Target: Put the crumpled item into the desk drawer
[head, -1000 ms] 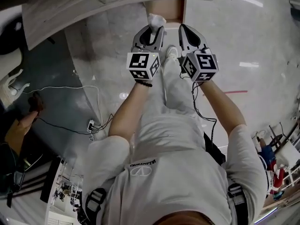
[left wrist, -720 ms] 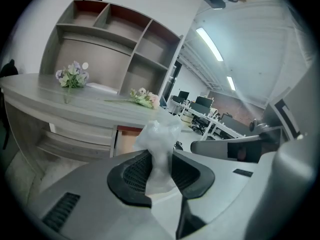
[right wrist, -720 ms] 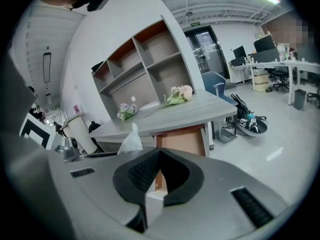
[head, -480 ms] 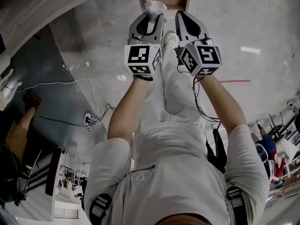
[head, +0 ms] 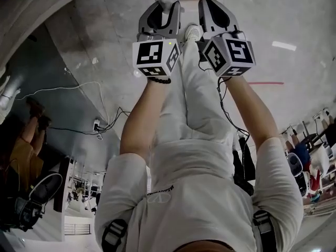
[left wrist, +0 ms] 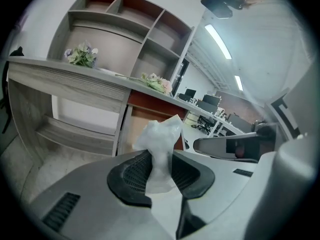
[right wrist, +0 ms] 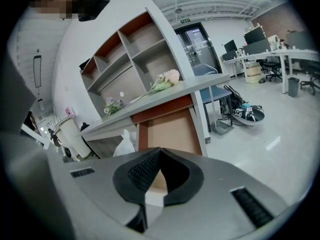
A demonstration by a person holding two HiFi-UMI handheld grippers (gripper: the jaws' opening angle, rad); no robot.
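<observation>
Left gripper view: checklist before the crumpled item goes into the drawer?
1. Crumpled item gripped: ok. The left gripper pinches its lower part and the top sticks out past the pads.
2. Drawer open: ok. It is pulled out under the desk top.
3. Room in the drawer: ok for the bare bottom that shows; the near part is hidden behind the jaws.
4. Item over the opening: not ok. In the left gripper view the drawer lies ahead of the jaws.
5. Right gripper out of the way: ok. It is shut, empty and not touching the item.
</observation>
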